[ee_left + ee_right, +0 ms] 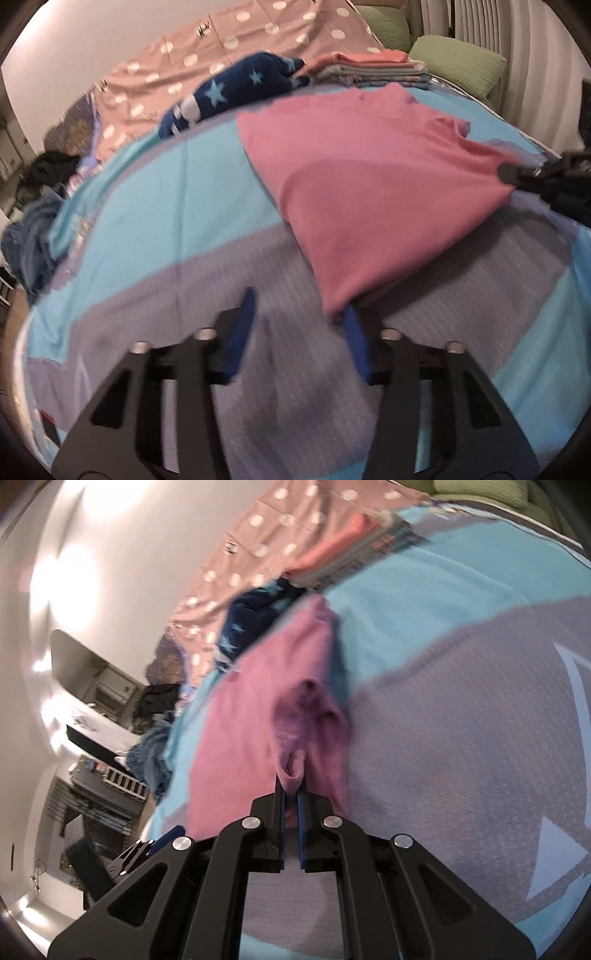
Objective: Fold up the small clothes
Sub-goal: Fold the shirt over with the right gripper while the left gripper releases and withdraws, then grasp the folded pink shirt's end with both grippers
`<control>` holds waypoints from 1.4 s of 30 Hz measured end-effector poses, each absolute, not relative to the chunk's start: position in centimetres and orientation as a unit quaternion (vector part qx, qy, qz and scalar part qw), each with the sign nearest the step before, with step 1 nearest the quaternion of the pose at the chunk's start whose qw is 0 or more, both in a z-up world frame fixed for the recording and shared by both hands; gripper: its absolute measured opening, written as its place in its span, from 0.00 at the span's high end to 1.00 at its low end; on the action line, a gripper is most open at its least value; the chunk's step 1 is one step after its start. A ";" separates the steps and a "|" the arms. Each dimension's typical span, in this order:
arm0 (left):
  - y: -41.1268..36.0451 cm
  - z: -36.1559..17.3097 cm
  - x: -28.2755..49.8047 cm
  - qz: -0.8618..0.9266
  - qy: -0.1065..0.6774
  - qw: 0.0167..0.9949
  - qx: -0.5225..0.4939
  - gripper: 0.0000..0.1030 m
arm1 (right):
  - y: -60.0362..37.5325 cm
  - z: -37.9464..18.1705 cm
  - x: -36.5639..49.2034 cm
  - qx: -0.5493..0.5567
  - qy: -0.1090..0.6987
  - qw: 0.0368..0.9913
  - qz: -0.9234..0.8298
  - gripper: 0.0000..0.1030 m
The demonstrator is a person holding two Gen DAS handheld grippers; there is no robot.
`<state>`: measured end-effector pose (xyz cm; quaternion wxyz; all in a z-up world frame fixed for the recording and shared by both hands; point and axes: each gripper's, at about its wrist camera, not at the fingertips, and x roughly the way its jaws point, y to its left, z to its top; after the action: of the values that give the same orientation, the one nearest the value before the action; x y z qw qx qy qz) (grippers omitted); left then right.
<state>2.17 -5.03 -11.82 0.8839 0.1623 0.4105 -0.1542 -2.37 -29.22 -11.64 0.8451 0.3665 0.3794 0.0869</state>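
A pink garment (369,177) lies spread flat on the turquoise-and-grey striped bed cover (166,206). My left gripper (299,303) hovers low over the cover at the garment's near corner. Its jaws stand apart; the corner drapes over the tip of the right-hand finger (354,339) and nothing is pinched. My right gripper (291,786) is shut on a bunched edge of the pink garment (236,738), and fabric puckers just beyond its tips. In the left wrist view the right gripper (517,173) shows at the garment's right corner.
A stack of folded clothes (369,68) sits at the far side of the bed, with a crumpled navy star-print garment (229,92) to its left. Green pillows (458,62) lie behind the stack. A blue heap of cloth (29,240) hangs at the bed's left edge.
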 end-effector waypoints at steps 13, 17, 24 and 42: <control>-2.1 -6.9 1.4 -0.243 0.424 0.872 0.035 0.88 | -29.7 -8.5 -3.7 0.317 0.356 0.878 0.045 0.87; -5.4 -6.3 3.3 -0.277 0.393 0.876 0.051 0.88 | -27.5 -5.9 -2.3 0.276 0.322 0.900 0.105 0.87; -6.7 -12.6 6.8 -0.257 0.451 0.854 0.025 0.81 | -26.9 -11.1 2.6 0.226 0.413 0.880 0.068 0.93; -3.7 -8.1 11.7 -0.221 0.428 0.876 -0.020 0.63 | -27.6 -5.4 1.9 0.195 0.344 0.914 0.088 0.90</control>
<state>11.72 -3.71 -8.11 0.8761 -0.0197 0.4280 -0.2209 1.87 -27.56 -5.36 0.9142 0.1952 0.3439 0.0883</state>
